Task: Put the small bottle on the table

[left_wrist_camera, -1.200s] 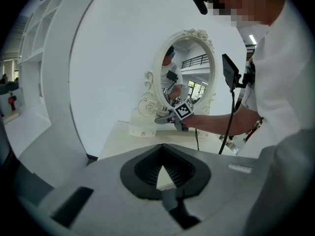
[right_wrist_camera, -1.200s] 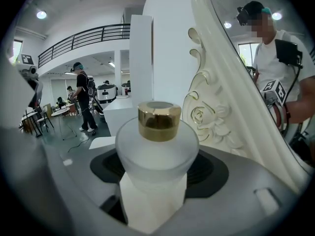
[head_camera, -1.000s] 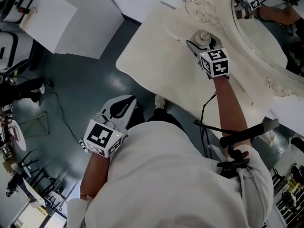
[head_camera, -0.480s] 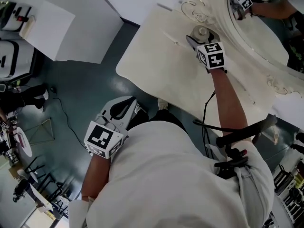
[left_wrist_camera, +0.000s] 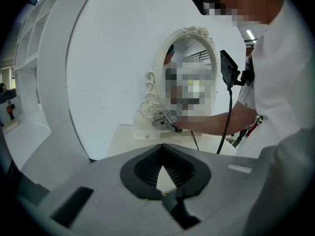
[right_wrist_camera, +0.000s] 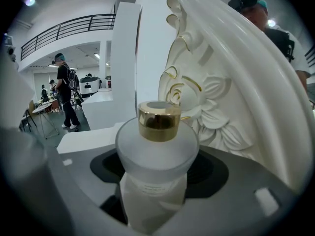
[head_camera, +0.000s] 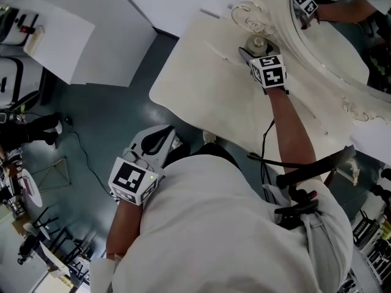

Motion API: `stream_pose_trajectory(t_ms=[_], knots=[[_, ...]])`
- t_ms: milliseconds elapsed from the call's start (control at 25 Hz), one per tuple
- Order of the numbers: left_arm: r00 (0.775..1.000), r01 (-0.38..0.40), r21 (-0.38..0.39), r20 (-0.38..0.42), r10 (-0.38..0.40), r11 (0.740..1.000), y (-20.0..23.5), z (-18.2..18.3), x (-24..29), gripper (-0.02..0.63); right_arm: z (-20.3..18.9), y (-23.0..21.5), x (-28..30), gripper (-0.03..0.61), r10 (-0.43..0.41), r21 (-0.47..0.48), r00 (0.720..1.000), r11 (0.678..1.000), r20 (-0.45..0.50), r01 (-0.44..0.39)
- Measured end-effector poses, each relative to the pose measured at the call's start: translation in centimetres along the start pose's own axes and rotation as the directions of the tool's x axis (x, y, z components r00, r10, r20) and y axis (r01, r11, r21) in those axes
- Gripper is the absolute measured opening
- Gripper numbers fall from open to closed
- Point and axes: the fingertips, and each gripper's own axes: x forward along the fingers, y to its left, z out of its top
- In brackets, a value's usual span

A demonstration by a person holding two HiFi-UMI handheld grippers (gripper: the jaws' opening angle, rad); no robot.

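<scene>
The small bottle is frosted white with a gold cap and stands upright between my right gripper's jaws, which are shut on its body. In the head view the right gripper holds the small bottle over the cream table, close to the base of the ornate mirror. The bottle's bottom is hidden, so I cannot tell whether it touches the table. My left gripper hangs low over the floor beside the table, shut and empty. From the left gripper view the left gripper faces the table.
The carved mirror frame rises right beside the bottle. White panels lie on the dark floor at the upper left, with a cable trailing across it. A person walks in the far background.
My right gripper has carried the bottle slightly farther over the table toward the mirror's base. The left gripper has stayed where it was.
</scene>
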Motion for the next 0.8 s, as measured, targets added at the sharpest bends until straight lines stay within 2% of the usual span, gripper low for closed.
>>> stream_pose_trajectory(t_ms=[800], knots=[[1.0,0.004,0.009,0.001,-0.005,1.0,0.91,0.43,-0.02,0.003,-0.16,-0.46,0.44,0.347,-0.021,0.008,1.0,1.0,0.009,0.021]])
